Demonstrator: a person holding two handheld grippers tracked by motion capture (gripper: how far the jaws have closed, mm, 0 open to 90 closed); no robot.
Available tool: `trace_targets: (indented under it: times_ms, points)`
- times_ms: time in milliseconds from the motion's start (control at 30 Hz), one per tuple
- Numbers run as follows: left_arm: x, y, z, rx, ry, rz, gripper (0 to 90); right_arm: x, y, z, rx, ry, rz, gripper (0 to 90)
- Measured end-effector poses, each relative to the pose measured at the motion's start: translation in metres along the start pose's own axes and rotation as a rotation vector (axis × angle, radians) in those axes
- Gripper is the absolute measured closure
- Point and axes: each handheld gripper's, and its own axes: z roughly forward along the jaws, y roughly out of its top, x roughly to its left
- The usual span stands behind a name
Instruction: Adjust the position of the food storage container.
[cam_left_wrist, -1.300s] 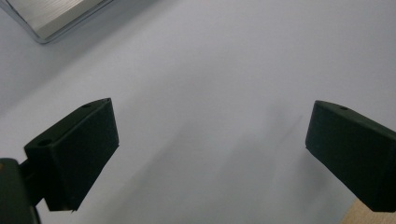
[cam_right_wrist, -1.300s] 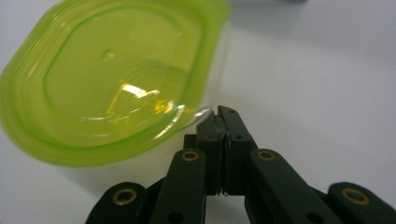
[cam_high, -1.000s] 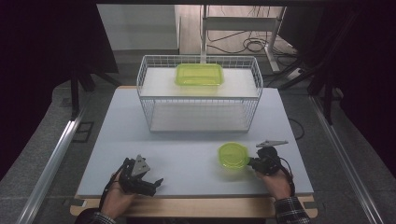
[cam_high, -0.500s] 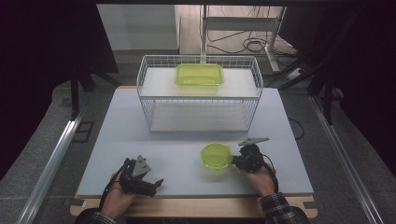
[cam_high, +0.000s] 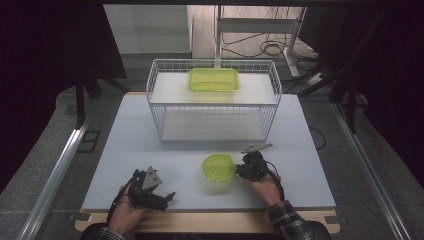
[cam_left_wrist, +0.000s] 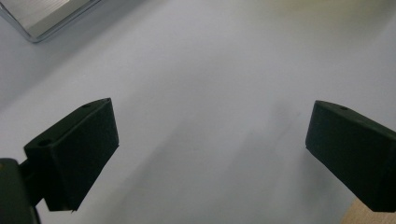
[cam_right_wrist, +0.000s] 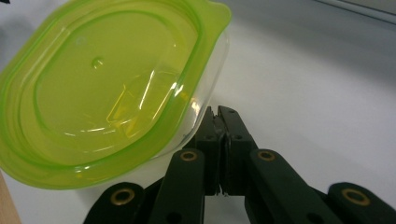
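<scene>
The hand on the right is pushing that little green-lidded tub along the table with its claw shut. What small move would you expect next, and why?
Probably another short nudge toward the table's middle. The right gripper is shut, its tips against the round container, pushing rather than holding it. The left gripper waits open over bare table, so a little more travel would bring the container within its reach.

- The left gripper (cam_high: 167, 196) rests low near the front edge, held by the left hand (cam_high: 131, 210), with jaws wide apart.
- The right gripper (cam_high: 239, 171) is held by the right hand (cam_high: 264, 187); its jaws are pressed together.
</scene>
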Motion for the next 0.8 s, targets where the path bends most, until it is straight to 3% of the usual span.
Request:
trace_targets:
  times_ms: [200, 433, 600, 733, 800]
  points:
    - [0.0, 0.001, -0.002, -0.004, 0.005, -0.015, 2.5, 0.003, 0.002, -0.001, -0.003, -0.016, -0.022, 86.2]
    - [0.002, 0.002, -0.005, -0.016, -0.008, -0.048, 3.4, 0.0, -0.001, -0.018, -0.042, -0.08, -0.046, 81.3]
    - [0.002, 0.002, -0.007, -0.022, -0.008, -0.058, 3.8, 0.004, -0.006, -0.033, -0.074, -0.103, -0.099, 75.6]
    - [0.002, 0.001, -0.006, -0.016, 0.002, -0.05, 3.9, 0.005, -0.01, -0.043, -0.1, -0.123, -0.116, 65.3]
    - [0.002, 0.001, -0.005, -0.014, 0.008, -0.045, 3.9, 0.006, -0.012, -0.047, -0.104, -0.13, -0.113, 53.1]
